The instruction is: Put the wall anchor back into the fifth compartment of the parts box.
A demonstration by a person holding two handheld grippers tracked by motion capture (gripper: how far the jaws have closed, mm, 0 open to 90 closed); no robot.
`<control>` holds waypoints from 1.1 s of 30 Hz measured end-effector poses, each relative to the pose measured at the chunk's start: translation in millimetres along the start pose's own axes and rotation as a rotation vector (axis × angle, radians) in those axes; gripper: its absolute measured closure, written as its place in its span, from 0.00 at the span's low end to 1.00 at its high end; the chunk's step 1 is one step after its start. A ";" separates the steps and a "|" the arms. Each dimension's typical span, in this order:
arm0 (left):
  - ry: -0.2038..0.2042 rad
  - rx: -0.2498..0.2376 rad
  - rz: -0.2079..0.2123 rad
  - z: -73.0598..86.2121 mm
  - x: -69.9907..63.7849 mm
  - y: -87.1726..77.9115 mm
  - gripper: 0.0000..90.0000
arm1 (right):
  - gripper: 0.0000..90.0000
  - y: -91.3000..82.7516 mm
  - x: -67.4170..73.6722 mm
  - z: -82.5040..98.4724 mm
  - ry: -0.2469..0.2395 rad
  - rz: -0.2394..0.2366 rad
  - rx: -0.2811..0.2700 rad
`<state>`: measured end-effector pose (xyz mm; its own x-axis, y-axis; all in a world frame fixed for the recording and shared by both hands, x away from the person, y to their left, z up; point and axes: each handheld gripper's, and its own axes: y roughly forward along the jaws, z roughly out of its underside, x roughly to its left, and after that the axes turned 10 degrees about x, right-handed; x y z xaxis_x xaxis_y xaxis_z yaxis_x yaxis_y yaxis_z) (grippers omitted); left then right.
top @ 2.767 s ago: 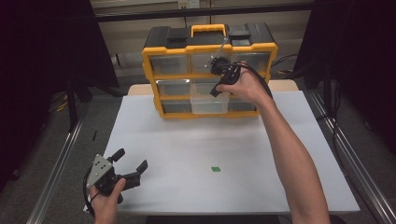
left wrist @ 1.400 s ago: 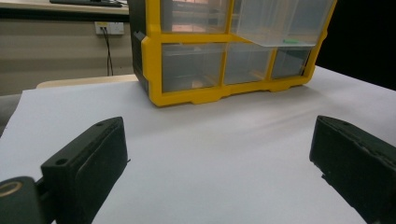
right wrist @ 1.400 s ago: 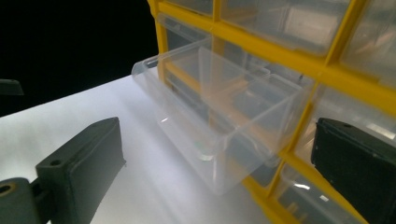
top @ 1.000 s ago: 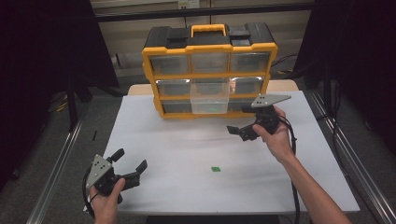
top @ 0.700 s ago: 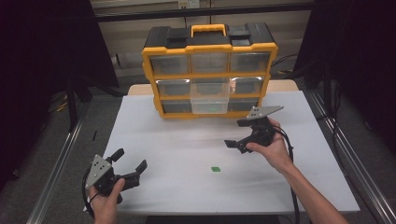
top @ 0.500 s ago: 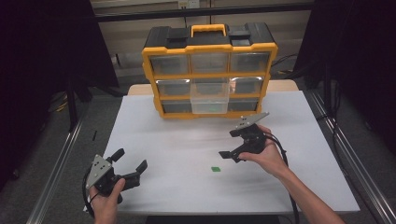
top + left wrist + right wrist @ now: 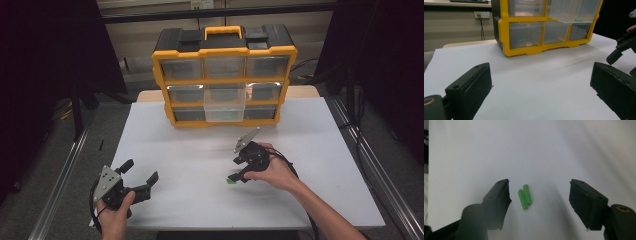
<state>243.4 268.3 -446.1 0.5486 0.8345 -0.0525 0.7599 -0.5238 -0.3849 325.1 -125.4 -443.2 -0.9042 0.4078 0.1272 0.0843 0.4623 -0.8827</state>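
— From the high view, where are the claws?

— The right claw [image 7: 235,171] sits low over the tabletop [image 7: 190,150], toward the near edge and right of its middle, tips just above the small green piece [image 7: 230,181]. The left claw [image 7: 141,176] rests near the near left corner, jaws spread wide, nothing between them. The yellow drawer cabinet [image 7: 223,75] stands at the far edge with its middle clear drawer [image 7: 224,106] pulled out.

— And the left gripper view?

— Both jaws stand far apart over bare white tabletop. The cabinet is ahead, the pulled-out drawer holding a green piece [image 7: 579,20]. The right claw [image 7: 621,52] shows at the right edge.

— The right gripper view?

— The green piece [image 7: 525,196], ridged and lying flat, sits between the jaws, closer to the left one. The jaws have just been closing, at middling width, neither pad touching it.
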 end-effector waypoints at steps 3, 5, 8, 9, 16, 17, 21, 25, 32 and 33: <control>-0.001 0.003 0.008 0.2 -0.3 0.9 0.04 | 0.48 3.1 0.4 -5.1 -0.004 -0.016 0.061; -0.002 0.003 0.007 0.3 -0.2 0.7 0.04 | 0.49 5.7 -0.7 -10.8 -0.024 -0.028 0.110; 0.007 0.007 0.004 0.3 0.7 -0.3 0.04 | 0.56 9.9 -2.8 -17.6 -0.058 -0.044 0.144; -0.007 0.003 0.013 0.5 0.1 0.3 0.04 | 0.58 11.6 -3.5 -19.1 -0.067 -0.042 0.146; -0.004 0.003 0.008 0.7 0.4 0.4 0.04 | 0.70 13.9 -7.3 -22.5 -0.068 -0.058 0.182; -0.003 0.005 0.009 0.6 0.5 0.4 0.04 | 0.71 13.7 -8.2 -21.7 -0.067 -0.057 0.187; -0.006 0.005 0.012 0.6 0.4 0.2 0.04 | 0.73 14.7 -8.9 -20.0 -0.068 -0.070 0.198; -0.004 0.007 0.011 0.6 0.6 0.3 0.04 | 0.75 18.4 -7.4 -21.8 -0.081 -0.079 0.202; -0.012 0.004 0.019 0.6 0.5 0.5 0.04 | 0.82 23.6 -6.1 -22.7 -0.084 -0.088 0.226; -0.014 0.004 0.017 0.7 0.6 0.5 0.04 | 0.82 23.8 -6.2 -22.6 -0.081 -0.094 0.224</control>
<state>243.8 268.7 -446.9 0.5565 0.8277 -0.0720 0.7490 -0.5373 -0.3878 342.1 -99.1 -454.7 -0.9351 0.3025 0.1847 -0.0884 0.3055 -0.9481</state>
